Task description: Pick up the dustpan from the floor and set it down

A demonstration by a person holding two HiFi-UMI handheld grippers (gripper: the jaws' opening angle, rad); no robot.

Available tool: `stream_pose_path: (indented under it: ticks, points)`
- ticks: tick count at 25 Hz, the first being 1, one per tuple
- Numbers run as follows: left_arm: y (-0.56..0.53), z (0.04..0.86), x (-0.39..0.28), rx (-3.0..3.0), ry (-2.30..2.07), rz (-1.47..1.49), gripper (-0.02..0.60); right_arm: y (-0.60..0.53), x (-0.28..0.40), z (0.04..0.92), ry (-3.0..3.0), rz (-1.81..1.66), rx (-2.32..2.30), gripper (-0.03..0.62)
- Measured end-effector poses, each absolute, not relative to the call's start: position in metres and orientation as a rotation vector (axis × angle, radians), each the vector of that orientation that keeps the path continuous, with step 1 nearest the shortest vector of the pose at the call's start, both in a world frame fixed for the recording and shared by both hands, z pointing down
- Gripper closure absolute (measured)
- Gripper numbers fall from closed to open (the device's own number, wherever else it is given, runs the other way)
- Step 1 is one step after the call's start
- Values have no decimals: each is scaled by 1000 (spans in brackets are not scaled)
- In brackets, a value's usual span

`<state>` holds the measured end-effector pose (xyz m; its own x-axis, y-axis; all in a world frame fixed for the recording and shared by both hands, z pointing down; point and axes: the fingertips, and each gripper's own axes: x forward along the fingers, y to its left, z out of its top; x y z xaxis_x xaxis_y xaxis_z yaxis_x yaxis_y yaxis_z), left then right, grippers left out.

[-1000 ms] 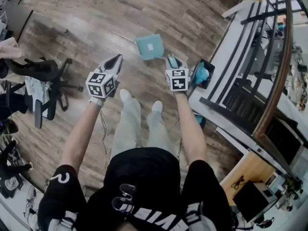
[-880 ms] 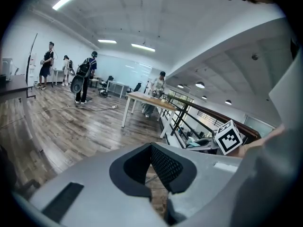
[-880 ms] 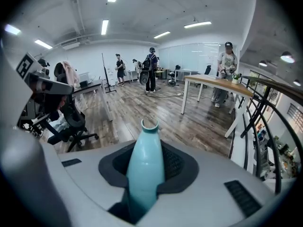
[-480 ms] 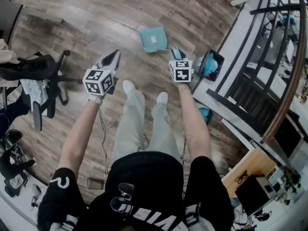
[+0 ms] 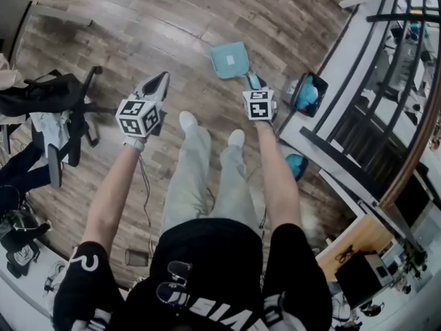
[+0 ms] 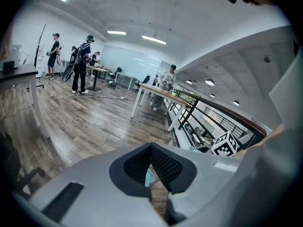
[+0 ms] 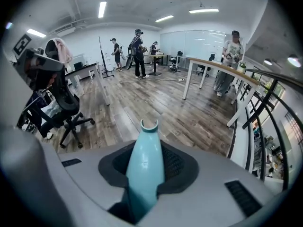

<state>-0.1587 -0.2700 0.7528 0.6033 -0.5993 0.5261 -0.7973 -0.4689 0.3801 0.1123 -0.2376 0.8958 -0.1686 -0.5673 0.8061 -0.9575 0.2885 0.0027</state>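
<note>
Over wooden floor [image 5: 172, 26], right hand-held gripper [image 5: 253, 82] clamping handle [image 7: 144, 169] of teal dustpan [image 5: 229, 59]

Your dustpan [image 5: 229, 59] is out ahead of your feet [image 5: 187, 121], above the wooden floor [image 5: 138, 19]. Its handle [image 7: 144, 169] runs back between the jaws of your right gripper [image 5: 252, 81]. Your left gripper [image 5: 160, 83] is level with the right one and well to the left of the pan, touching nothing. Farther left stands an office chair [image 5: 65, 105]. On your right a raised ledge [image 5: 331, 67] runs alongside you, with an open bin [image 5: 308, 94] at its near edge just beside the right gripper. A railing [image 5: 393, 136] runs beyond the ledge.
</note>
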Motion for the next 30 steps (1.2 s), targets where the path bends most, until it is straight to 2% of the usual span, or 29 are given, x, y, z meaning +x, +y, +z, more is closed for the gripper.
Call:
stream_pose_path:
  ticks: [4,9,13,18,25,30]
  points:
    - [-266,758,-158,2214,-1096,435,583,-230,112,906,-1809,716,1346,502]
    - [-255,748,-146,2225,-1088,441,583,-225,115,898,-1801,785,1325,424]
    - [-250,727,-140,2229,-1116,420,583,-227,110,866,-1856,767,1307,391]
    - [-236,683,-118,2245,-1150,365,583,-233,109,798,-1974,720,1329,395]
    - [-210,619,-94,2277,-1218,295,584,-231,119,689,-2140,564,1353,558]
    - [-193,573,-84,2271,-1304,208,583,-211,135,623,-2223,458,1327,597]
